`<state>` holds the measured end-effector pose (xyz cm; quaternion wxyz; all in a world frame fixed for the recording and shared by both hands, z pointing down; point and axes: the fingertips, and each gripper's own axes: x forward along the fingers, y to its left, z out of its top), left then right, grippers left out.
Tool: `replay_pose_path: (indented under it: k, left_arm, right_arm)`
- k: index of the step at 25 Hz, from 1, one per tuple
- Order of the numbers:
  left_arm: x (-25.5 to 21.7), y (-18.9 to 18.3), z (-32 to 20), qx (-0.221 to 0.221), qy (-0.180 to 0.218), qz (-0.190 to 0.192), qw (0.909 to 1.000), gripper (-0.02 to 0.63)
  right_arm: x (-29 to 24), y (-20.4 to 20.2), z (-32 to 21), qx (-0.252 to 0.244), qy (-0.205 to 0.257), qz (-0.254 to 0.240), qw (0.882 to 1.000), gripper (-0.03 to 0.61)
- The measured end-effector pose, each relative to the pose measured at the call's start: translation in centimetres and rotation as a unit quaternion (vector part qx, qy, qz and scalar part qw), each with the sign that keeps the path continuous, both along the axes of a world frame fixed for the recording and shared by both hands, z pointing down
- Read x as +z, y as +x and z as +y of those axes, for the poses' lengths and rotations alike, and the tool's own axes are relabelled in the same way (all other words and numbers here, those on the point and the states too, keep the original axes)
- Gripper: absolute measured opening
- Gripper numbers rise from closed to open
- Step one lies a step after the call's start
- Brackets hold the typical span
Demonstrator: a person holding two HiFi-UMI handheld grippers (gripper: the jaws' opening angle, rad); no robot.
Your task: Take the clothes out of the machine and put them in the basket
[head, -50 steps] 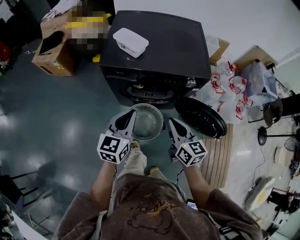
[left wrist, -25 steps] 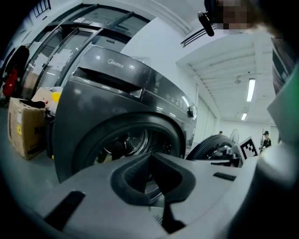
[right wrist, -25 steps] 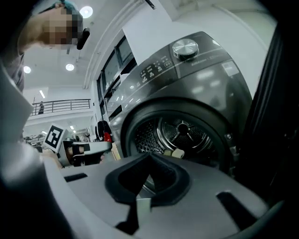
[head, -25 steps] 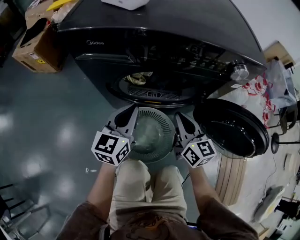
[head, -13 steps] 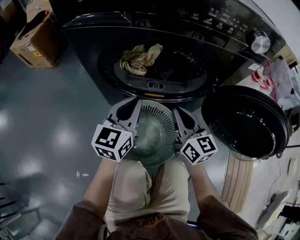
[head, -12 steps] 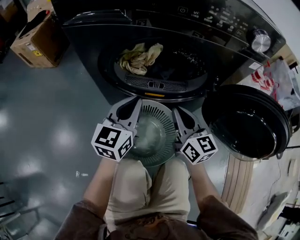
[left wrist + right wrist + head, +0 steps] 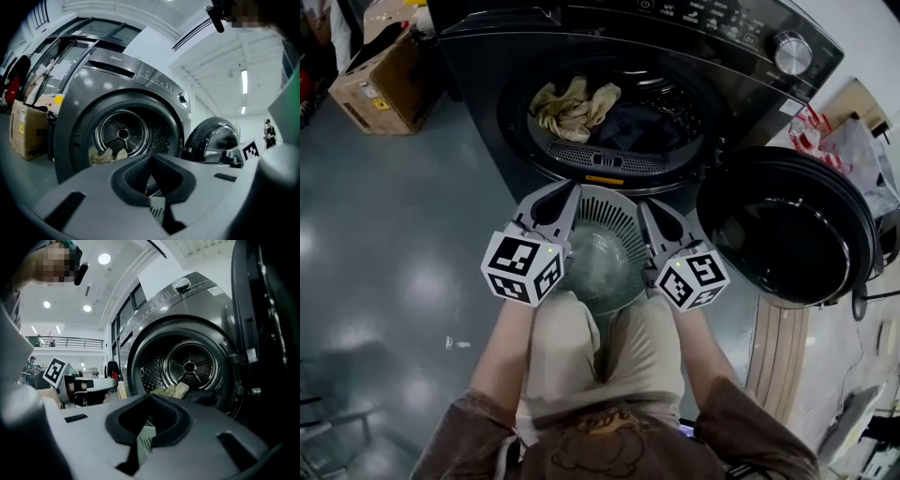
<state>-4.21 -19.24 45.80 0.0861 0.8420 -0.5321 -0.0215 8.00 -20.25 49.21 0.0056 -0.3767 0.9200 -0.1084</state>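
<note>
Head view: left gripper (image 7: 555, 199) and right gripper (image 7: 654, 214) both clamped on rim of basket (image 7: 605, 217), held just below the open machine (image 7: 478, 66). Clothes in drum: beige bundle (image 7: 572, 105) front-left, dark piece (image 7: 642, 127) beside it. I expect them light, limp, non-slip, so I'd pinch a bunched fold on top.

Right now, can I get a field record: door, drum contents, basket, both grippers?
machine door: swung open, to the right in the head view
drum: beige cloth and dark cloth inside
basket: held in front of the opening, no clothes in it
left gripper: shut on basket rim
right gripper: shut on basket rim
progress: unloading not yet begun
</note>
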Motion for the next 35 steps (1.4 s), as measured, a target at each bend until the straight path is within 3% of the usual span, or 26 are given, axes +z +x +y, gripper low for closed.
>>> replay_pose_path:
  k: [15,20,26,29,35]
  left_arm:
    - [0.6,0.5,1.2,-0.021,-0.001,-0.010,0.9997,0.005]
    - [0.7,0.9,1.1,-0.019,-0.004,-0.009,0.9998,0.005]
    - [0.9,1.3,1.2,-0.020,-0.003,-0.023,0.9995,0.005]
    - [1.0,1.4,1.0,-0.020,-0.003,-0.023,0.9995,0.005]
    - [1.4,1.5,0.6,-0.013,-0.007,-0.022,0.9996,0.005]
  right_arm:
    - [-0.4,0.8,0.6,0.014,0.001,-0.002,1.000,-0.006]
    - [-0.2,1.2,-0.1,0.021,-0.012,-0.006,1.000,0.169]
    - [1.3,0.8,-1.2,0.015,-0.040,-0.002,0.999,0.436]
    - [2.0,0.1,-2.2,0.003,-0.043,0.017,0.999,0.474]
    - [2.0,-1.3,-6.3,-0.005,-0.038,0.037,0.999,0.479]
